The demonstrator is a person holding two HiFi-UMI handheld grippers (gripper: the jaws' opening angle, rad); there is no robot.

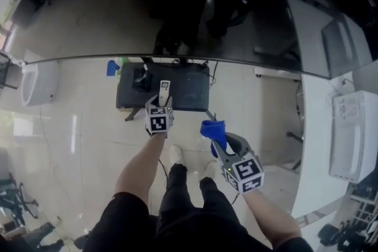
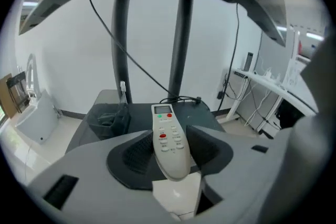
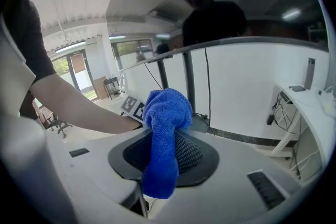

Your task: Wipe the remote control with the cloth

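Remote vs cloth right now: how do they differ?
The remote is white and rigid, with buttons; the cloth is blue, soft and bunched. The remote sits clamped in the left gripper, pointing out over the dark table; the cloth sits clamped in the right gripper, its ends flopping past the jaws. Shared: each is held in the air, and the two are not touching.

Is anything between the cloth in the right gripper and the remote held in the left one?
Nothing visible: the left gripper clamps the remote control, the right gripper clamps the cloth, and only open air separates them.
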